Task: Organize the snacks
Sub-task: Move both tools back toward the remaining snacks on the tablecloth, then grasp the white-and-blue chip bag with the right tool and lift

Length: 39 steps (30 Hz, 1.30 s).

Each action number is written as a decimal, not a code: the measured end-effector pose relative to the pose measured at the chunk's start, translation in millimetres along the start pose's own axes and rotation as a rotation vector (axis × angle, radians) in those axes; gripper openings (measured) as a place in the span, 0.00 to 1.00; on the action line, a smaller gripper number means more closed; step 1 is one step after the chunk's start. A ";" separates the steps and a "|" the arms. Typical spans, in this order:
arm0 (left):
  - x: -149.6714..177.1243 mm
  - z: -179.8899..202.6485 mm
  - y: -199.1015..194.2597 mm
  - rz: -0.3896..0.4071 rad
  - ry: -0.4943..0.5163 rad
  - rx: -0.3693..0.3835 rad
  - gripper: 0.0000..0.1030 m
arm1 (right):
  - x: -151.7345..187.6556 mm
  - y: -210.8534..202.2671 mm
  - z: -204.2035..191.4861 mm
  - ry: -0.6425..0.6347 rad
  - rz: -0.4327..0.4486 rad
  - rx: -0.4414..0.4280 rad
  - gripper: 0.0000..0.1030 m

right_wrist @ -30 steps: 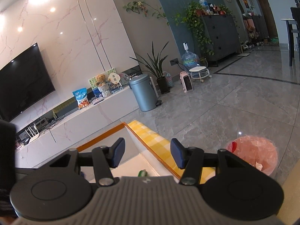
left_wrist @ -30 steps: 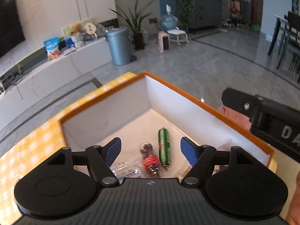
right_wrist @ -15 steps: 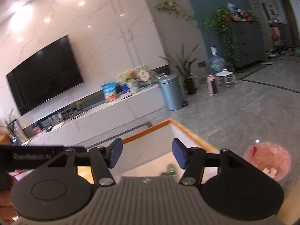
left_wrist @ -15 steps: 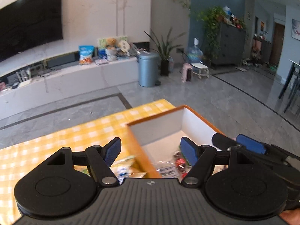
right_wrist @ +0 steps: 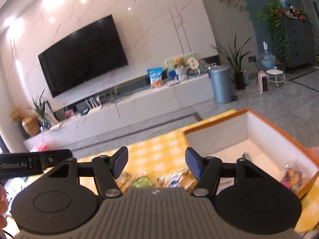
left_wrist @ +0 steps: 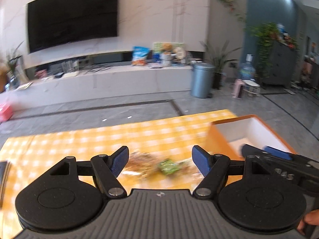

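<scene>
While both gape empty, left claw [left_wrist: 159, 160], right claw [right_wrist: 156, 163], one box [right_wrist: 279, 131], blurred snack pile [left_wrist: 159, 166].

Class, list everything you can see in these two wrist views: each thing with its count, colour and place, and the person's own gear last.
box: one, orange outside, white inside, right end of table, a few snacks inside
loose snack packets: blurred pile, count unclear, green and clear wrappers, on cloth left of box
tablecloth: one, yellow-white check, over table
television: one, black, on marble wall
bin: one, grey-blue, on floor by TV bench
left gripper: one, black with blue pads, open above packets
right gripper: one, same colours, open
</scene>
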State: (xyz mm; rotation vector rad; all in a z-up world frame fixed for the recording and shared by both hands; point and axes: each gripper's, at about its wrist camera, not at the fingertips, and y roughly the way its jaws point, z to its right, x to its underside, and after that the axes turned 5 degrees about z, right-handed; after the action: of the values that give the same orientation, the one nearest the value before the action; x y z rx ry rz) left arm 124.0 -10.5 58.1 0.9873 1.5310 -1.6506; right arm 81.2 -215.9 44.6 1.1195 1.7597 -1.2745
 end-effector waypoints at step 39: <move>108.2 -98.9 79.3 -0.293 -0.241 -0.006 0.82 | 95.6 164.2 21.6 0.220 -0.254 0.289 0.23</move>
State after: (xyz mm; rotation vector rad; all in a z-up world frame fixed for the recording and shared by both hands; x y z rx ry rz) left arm 148.3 83.3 -77.5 0.5540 1.5682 -1.8859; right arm 194.9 -188.4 -106.6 1.2660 1.9730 -1.6537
